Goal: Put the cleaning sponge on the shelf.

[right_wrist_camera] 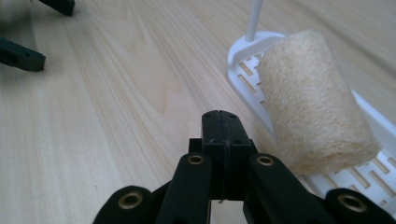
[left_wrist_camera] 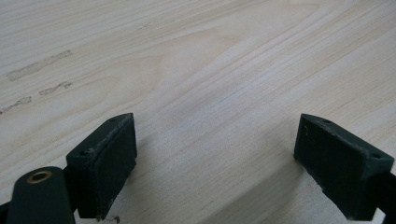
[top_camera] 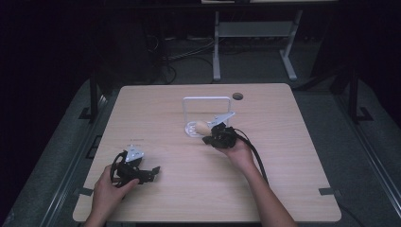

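Near the front-left corner of the pale wood-grain surface (top_camera: 156, 109), the left gripper (top_camera: 152, 172) rests in the person's left hand (top_camera: 108, 189) with its jaws spread wide and nothing between them. Toward the middle of the surface, nearer the far edge, stands the white slotted plastic rack with an upright wire frame (top_camera: 206, 100). The beige cylindrical loofah sponge (right_wrist_camera: 310, 105) lies on the rack's slotted base. Just beside it, the right gripper (right_wrist_camera: 220, 123) has its jaws pressed fully together, empty, the sponge apart from them. If the sponge is to be picked up, the jaws likely need to spread wide first, then straddle the roll across its middle and squeeze gently, since the soft loofah probably compresses and the light rack may slide.
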Demonstrator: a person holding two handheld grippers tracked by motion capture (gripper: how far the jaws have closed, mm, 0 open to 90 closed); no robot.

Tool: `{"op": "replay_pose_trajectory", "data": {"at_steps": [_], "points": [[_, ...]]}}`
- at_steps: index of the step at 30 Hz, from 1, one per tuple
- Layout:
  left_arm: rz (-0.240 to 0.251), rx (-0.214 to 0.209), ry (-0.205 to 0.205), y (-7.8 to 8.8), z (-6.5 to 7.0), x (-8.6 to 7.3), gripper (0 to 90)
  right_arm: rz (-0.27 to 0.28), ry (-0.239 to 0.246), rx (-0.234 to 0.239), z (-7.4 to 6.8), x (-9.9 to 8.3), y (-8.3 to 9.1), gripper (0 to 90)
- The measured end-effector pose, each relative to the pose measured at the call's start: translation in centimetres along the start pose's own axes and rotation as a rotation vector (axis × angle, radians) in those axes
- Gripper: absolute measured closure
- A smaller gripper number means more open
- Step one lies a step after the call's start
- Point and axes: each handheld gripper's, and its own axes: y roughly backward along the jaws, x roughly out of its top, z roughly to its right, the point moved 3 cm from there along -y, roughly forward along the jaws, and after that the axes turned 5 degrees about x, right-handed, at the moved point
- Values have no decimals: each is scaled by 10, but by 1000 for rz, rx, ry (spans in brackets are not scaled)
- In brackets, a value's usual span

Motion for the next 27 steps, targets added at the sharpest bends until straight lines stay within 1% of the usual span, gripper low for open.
{"op": "replay_pose_trajectory", "data": {"at_steps": [3, 9, 12, 13, 14, 19, 20, 21, 27], "points": [[0, 1, -1, 0, 0, 0, 126, -8, -2, -4, 2, -3, -3, 896], [0, 0, 0, 0, 0, 0, 125, -25, -24, -29, 10, -12, -8, 894], [0, 0, 0, 0, 0, 0, 125, -28, -24, -37, 14, -15, -8, 894], [0, 0, 0, 0, 0, 0, 126, -31, -33, -40, 15, -16, -8, 894], [0, 1, -1, 0, 0, 0, 126, -34, -27, -42, 16, -16, -9, 894], [0, 0, 0, 0, 0, 0, 126, -35, -43, -56, 20, -19, -8, 894], [0, 0, 0, 0, 0, 0, 126, -39, -38, -62, 21, -19, -7, 894], [0, 1, -1, 0, 0, 0, 126, -35, -49, -65, 22, -19, -7, 894], [0, 1, 0, 0, 0, 0, 126, -32, -64, -85, 28, -21, -5, 894]]}}
